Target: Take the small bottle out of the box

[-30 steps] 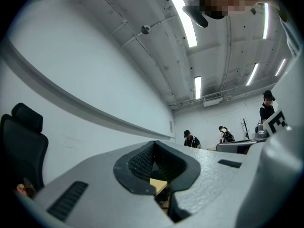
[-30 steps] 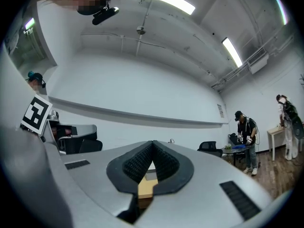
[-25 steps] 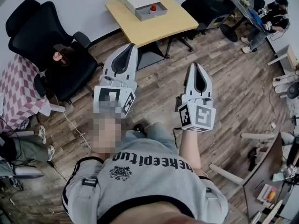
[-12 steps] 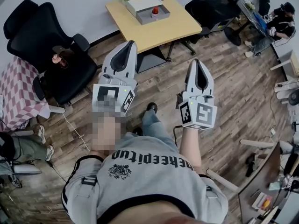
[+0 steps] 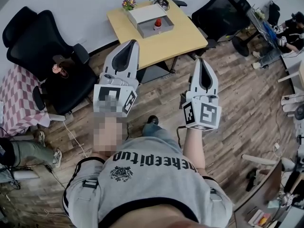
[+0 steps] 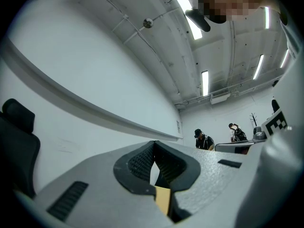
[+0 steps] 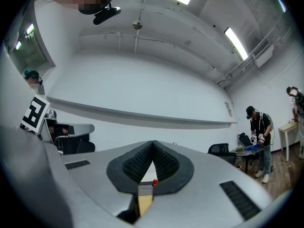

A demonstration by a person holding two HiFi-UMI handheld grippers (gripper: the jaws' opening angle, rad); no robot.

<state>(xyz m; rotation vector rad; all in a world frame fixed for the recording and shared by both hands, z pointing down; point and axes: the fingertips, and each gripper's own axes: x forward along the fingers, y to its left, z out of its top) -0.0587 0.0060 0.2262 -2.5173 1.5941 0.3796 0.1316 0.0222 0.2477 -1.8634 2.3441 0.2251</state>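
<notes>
While both claws are held out over the wooden floor [image 5: 237, 89] in front of the person's grey shirt [image 5: 147, 175], nothing is gripped by either. The left claw [image 5: 132, 43] is seen with its jaws closed tip to tip; in the left gripper view only a thin sliver of wall and yellow table top is visible through the slit below the tips. The right claw [image 5: 202, 61] is likewise closed and empty, and in the right gripper view a small red dot is framed in the slit between its jaws.

The small bottle [image 5: 157, 23], red in colour, is found inside the grey box [image 5: 147, 31], which is set on the far half of the yellow table [image 5: 178, 39]. Box and bottle are well apart from both claws. A white box [image 5: 144, 12] is placed just behind the grey one, and a small pot of flowers [image 5: 128, 4] is seen at the far left corner of the table. A black office chair [image 5: 42, 46] is parked left of the table, another [image 5: 223, 13] to its right.
</notes>
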